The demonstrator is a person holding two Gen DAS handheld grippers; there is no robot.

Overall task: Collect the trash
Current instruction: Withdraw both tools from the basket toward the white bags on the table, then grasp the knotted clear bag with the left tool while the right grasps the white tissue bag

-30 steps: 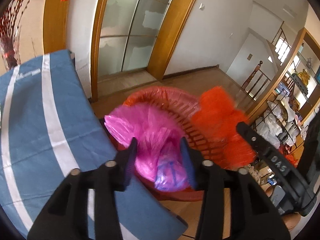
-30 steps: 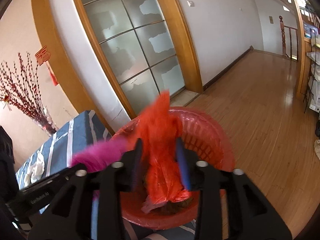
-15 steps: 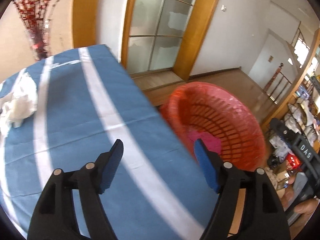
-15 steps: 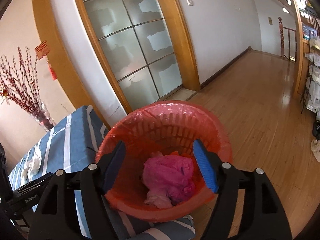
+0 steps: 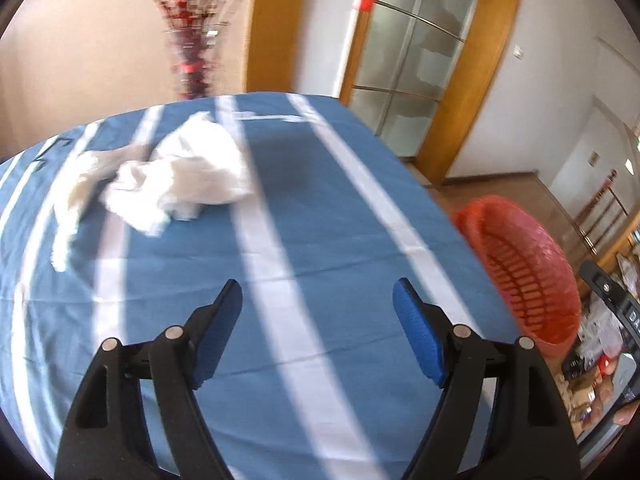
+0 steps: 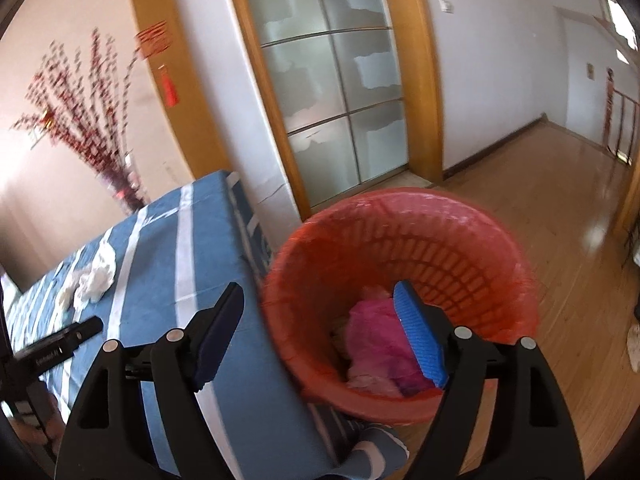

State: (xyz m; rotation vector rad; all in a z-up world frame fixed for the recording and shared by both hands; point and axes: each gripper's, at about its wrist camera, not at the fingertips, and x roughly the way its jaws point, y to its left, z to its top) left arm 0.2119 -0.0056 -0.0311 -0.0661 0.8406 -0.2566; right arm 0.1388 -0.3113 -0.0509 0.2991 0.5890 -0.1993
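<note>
Turning from the drop to the next pickup; entry for this moment of the collecting.

Item, left gripper (image 5: 316, 296): jaws wide, nothing between them, hanging over the near part of the table (image 5: 304, 240) with its blue striped cloth. They have just been opening.

Item, right gripper (image 6: 320, 300): jaws wide, nothing gripped, poised at the table's right edge above the near rim of the red basket (image 6: 472, 216). They too have just been opening.

Item, trash already in: a pink bag (image 6: 376, 340) lies at the bottom of the basket, which stands on the floor just beside the table's right edge.

Item, trash outstanding: crumpled white paper (image 5: 180, 168) lies toward the far left corner of the table, well apart from both my grippers.

Step in hand, as I judge it: release done, return to the table begun. The next move calls for carrying the left gripper across toward the far left corner, jaws kept wide, then closing on the bulk of the wad rather than its loose tail.

Change from a second ago: then my left jaws pinched the pink bag and my right a red-orange one over the basket; now both are empty, the pink bag is inside, and my left view has swung from the basket to the paper.
</note>
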